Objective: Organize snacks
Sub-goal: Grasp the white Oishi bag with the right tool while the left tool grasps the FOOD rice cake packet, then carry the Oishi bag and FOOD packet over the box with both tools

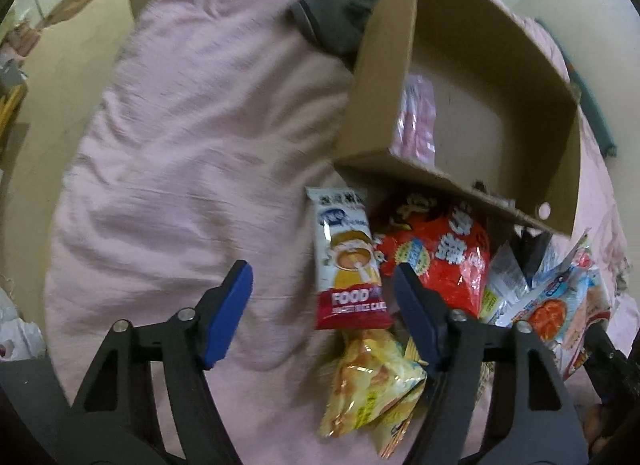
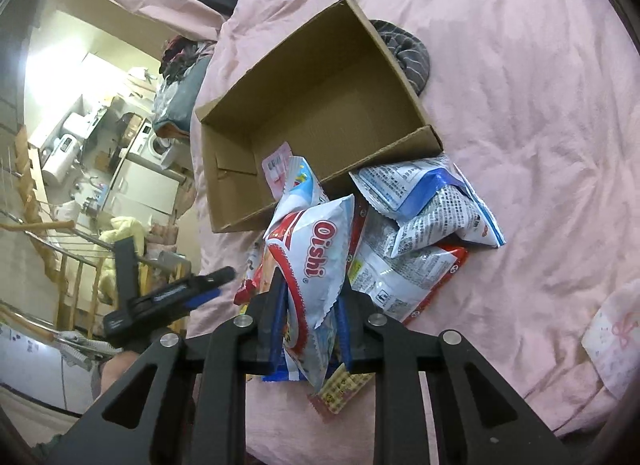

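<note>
An open cardboard box (image 2: 228, 169) lies on a pink bedsheet (image 2: 520, 105), with a pink packet (image 2: 278, 165) inside it. A heap of snack bags sits against its near wall (image 1: 440, 181). My right gripper (image 2: 312, 305) is shut on a white and red Oishi bag (image 2: 316, 249), lifted above the heap. My left gripper (image 1: 324, 305) is open, tilted down over a white and red rice-cracker packet (image 1: 348, 265), its pads (image 1: 230, 313) apart from it. Beside that packet lie a red bag (image 1: 448, 261) and a yellow packet (image 1: 372, 381). Blue and white bags (image 2: 432, 201) lie to the right.
A grey striped cloth (image 2: 408, 49) lies behind the box. The bed's edge runs along the left, with a stair rail (image 2: 72, 249) and a room below. A pale patterned cloth (image 2: 612, 333) lies at the right. Bare sheet (image 1: 180, 145) spreads left of the heap.
</note>
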Demonstrator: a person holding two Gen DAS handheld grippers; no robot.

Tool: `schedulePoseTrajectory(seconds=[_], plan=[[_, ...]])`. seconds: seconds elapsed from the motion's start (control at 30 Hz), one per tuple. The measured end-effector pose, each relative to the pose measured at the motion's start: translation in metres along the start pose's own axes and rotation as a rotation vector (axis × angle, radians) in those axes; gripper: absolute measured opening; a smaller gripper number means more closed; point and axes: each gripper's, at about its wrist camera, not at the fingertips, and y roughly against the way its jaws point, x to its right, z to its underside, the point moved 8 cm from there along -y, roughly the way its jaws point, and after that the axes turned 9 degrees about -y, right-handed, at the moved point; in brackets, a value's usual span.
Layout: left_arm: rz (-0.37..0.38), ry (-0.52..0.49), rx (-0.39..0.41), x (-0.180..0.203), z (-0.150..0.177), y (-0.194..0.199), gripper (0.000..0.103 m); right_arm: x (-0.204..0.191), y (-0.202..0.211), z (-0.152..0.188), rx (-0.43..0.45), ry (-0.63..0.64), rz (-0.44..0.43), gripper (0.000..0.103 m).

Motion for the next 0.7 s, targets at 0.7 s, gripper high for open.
schedulePoseTrajectory(seconds=[0.7], plan=[[-0.022,-0.059,-0.010,0.002,0.019,0.005,0.029,-0.007,-0.006,0.006,0.000,0.034,0.012,0.023]])
